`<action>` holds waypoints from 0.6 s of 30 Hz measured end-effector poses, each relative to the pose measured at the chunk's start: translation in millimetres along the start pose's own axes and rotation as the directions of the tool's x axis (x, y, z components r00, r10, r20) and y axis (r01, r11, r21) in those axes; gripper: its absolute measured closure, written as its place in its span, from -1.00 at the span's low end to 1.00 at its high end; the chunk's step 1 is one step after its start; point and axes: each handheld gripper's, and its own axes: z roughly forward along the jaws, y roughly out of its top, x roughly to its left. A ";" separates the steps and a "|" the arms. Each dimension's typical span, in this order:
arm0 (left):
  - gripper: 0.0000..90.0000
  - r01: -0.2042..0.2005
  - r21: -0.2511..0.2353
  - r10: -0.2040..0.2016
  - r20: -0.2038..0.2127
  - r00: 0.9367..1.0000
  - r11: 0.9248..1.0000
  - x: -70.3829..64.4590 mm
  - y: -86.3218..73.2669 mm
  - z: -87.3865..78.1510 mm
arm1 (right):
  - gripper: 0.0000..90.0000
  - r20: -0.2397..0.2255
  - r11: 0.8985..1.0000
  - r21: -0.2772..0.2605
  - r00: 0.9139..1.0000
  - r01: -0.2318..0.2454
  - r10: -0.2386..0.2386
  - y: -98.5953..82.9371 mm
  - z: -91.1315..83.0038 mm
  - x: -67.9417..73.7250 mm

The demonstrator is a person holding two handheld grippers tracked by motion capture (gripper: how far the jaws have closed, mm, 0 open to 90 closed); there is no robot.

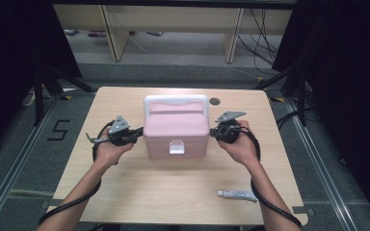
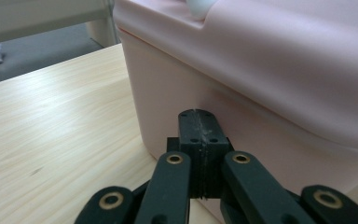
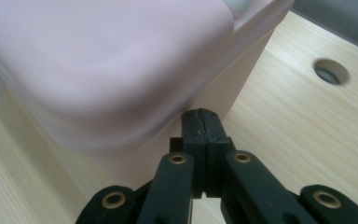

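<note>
while both jaw pairs are pressing closed, the left gripper [image 1: 136,135] and right gripper [image 1: 216,131] are flanking the pink box [image 1: 176,127] at frame centre, likely bracing to shift it next.

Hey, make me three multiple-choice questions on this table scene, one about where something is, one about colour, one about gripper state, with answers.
1. Where does the small tube lie?
A. near right part of the table
B. on the box
C. far left corner

2. What colour is the box?
A. blue
B. pink
C. green

3. How do the left gripper jaws stand?
A. wide open
B. closed together
C. clamped on the tube

Answers: 1 A, it lies near the right forearm; 2 B, pink with a white handle; 3 B, jaws meet against the box side, like the right gripper.
</note>
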 end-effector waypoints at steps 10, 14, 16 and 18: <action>0.99 -0.055 0.017 0.054 0.085 0.995 0.998 -43.4 18.4 35.9 | 1.00 0.076 0.999 0.006 0.996 -0.050 0.049 -36.5 -44.0 -28.2; 0.99 -0.065 0.016 0.063 0.113 0.992 0.998 -54.7 20.6 41.3 | 1.00 0.091 0.998 0.005 0.994 -0.065 0.064 -48.7 -56.2 -29.8; 0.99 -0.068 0.012 0.066 0.130 0.989 0.998 -62.5 21.2 44.8 | 1.00 0.114 0.999 -0.028 0.992 -0.045 0.048 -58.3 -62.0 -35.1; 0.99 -0.076 0.016 0.073 0.133 0.988 0.997 -69.0 22.1 48.8 | 1.00 0.131 0.997 -0.037 0.989 -0.063 0.068 -66.0 -66.7 -37.0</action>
